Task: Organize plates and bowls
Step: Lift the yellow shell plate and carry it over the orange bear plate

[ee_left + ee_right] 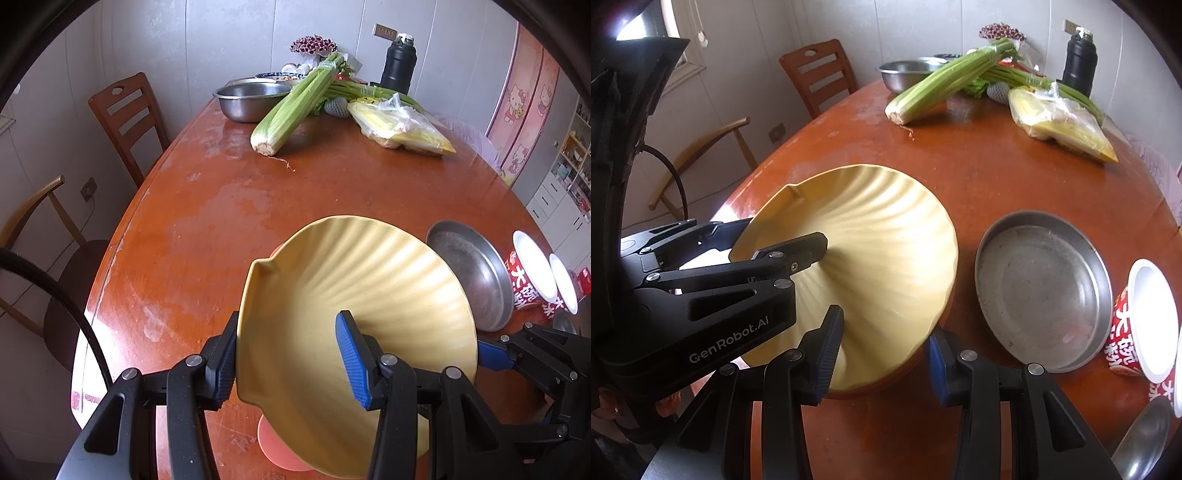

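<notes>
The yellow ribbed plate (354,295) is sitting tilted over the near part of the tabletop (221,206), and both grippers are gripping it. The left gripper (288,354) is clenching the plate's near-left rim, 1 finger under the plate and 1 blue-padded finger lying inside it. The right gripper (882,350) is straddling the plate's near-right rim; its left pad is lying against the inner surface, while its right pad is sitting below the rim, and I cannot tell whether that pad is touching.

Directly under the yellow plate, a pink plate (277,446) is peeking out at the near edge, so the yellow plate appears to be going onto it as a stack. Whether the 2 are already touching is hidden.

Just to the right of the yellow plate, a shallow metal pan (1041,291) is lying flat and apart from the stack. Farther right of the plate, 2 red paper bowls (1145,321) are lying on their sides, and a metal dish (1145,439) is showing at the near-right corner. Far beyond the yellow plate, a steel bowl (247,99), celery (295,107), a bag of corn (402,127) and a black flask (399,64) are crowding the far end.

By my judgement the task is early: 1 stack is forming, and the pan, the paper bowls and the metal dish are still waiting to be gathered.
</notes>
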`<action>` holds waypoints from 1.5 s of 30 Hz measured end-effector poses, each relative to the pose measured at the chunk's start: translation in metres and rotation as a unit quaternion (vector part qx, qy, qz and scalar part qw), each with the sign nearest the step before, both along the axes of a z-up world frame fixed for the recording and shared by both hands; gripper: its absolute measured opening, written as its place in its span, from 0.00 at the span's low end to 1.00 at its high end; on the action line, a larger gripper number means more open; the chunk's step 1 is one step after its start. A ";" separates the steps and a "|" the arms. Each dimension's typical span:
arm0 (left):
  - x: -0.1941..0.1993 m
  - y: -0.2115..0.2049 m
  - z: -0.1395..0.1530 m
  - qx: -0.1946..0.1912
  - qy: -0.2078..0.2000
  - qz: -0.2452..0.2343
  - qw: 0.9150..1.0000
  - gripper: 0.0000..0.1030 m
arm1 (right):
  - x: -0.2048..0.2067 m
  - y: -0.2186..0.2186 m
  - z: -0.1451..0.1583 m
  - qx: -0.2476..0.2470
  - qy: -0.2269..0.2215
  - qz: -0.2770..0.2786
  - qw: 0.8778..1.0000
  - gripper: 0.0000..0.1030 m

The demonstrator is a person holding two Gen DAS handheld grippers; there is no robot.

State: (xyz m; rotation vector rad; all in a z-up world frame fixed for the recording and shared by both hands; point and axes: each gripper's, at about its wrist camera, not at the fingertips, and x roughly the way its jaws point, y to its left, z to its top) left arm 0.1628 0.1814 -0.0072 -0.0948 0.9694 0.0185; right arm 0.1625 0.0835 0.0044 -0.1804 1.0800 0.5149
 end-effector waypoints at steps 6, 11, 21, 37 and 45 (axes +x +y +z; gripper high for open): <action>0.001 0.000 -0.004 0.007 0.003 0.002 1.000 0.48 | 0.000 0.001 -0.003 -0.001 0.001 0.000 1.000 0.43; 0.001 0.000 -0.005 0.011 0.004 0.004 1.000 0.48 | -0.001 0.003 -0.005 -0.007 -0.004 0.002 1.000 0.43; 0.001 -0.001 -0.005 0.015 0.003 0.001 1.000 0.48 | -0.002 0.004 -0.005 -0.010 -0.006 0.003 1.000 0.43; -0.002 0.001 0.001 0.020 0.001 0.009 1.000 0.48 | -0.004 -0.003 0.000 -0.013 -0.011 -0.009 1.000 0.48; -0.006 0.002 0.007 0.024 -0.003 0.017 1.000 0.49 | -0.007 -0.008 0.005 -0.011 -0.018 -0.012 1.000 0.51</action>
